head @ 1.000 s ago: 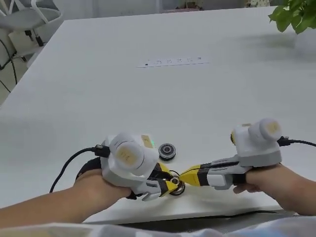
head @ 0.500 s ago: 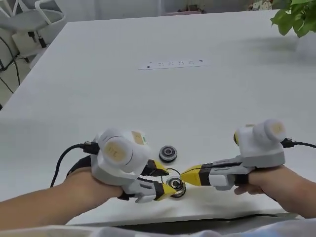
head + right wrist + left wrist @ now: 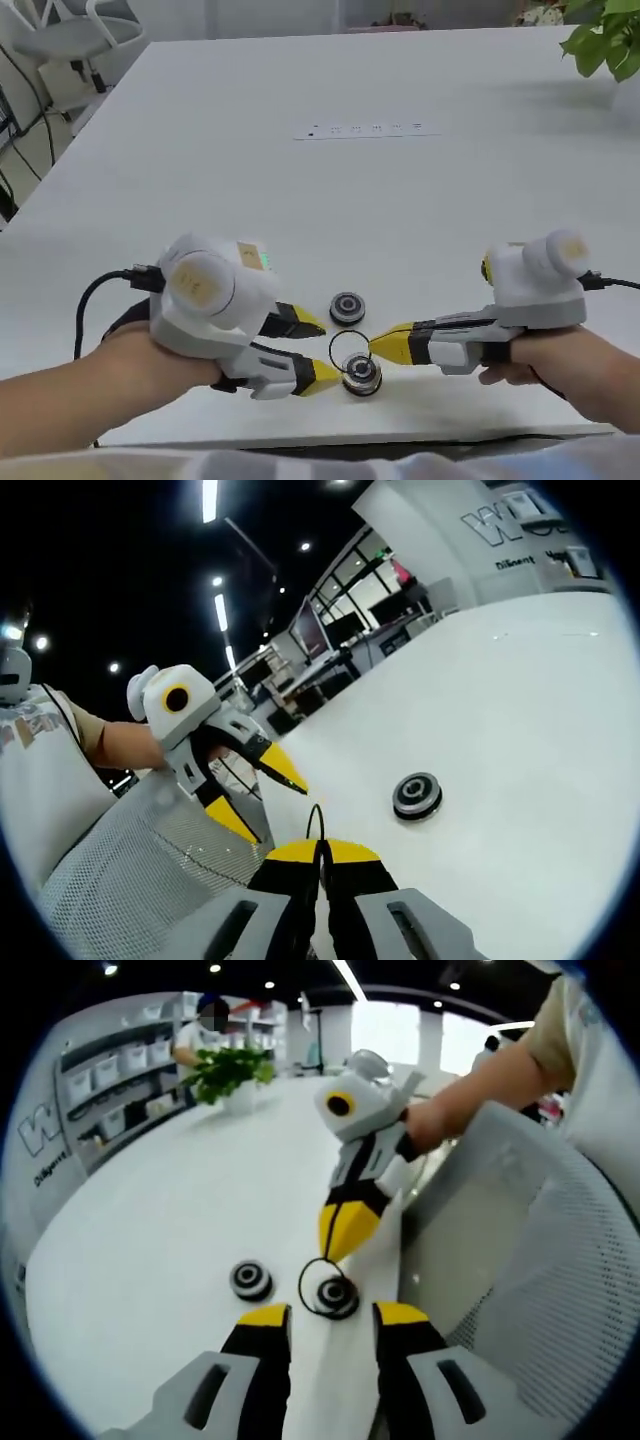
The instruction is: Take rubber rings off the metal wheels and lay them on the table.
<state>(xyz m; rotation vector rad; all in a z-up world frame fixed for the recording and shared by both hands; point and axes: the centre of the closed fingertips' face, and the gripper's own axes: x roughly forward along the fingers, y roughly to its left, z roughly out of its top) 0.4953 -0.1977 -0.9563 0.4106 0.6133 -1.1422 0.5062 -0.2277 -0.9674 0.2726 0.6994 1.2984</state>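
left gripper [image 3: 314, 346], lower left: fingers wide apart, holding nothing, near wheel [image 3: 361, 374] just ahead of the gap, probably to steady it. far wheel [image 3: 347, 307] lies just beyond on the worktop [image 3: 400, 200]. rubber ring [image 3: 331, 348] looks clear of the near wheel, loop nearly round, reaching frame-left from the pinch. right gripper [image 3: 374, 345]: fingers closed tight on the ring's edge, likely to lay it down.

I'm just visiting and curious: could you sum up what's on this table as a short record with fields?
left gripper: open, empty, jaws toward near wheel
right gripper: shut on rubber ring
rubber ring: held up at near wheel
near wheel: on table by front edge
far wheel: lying on table, untouched
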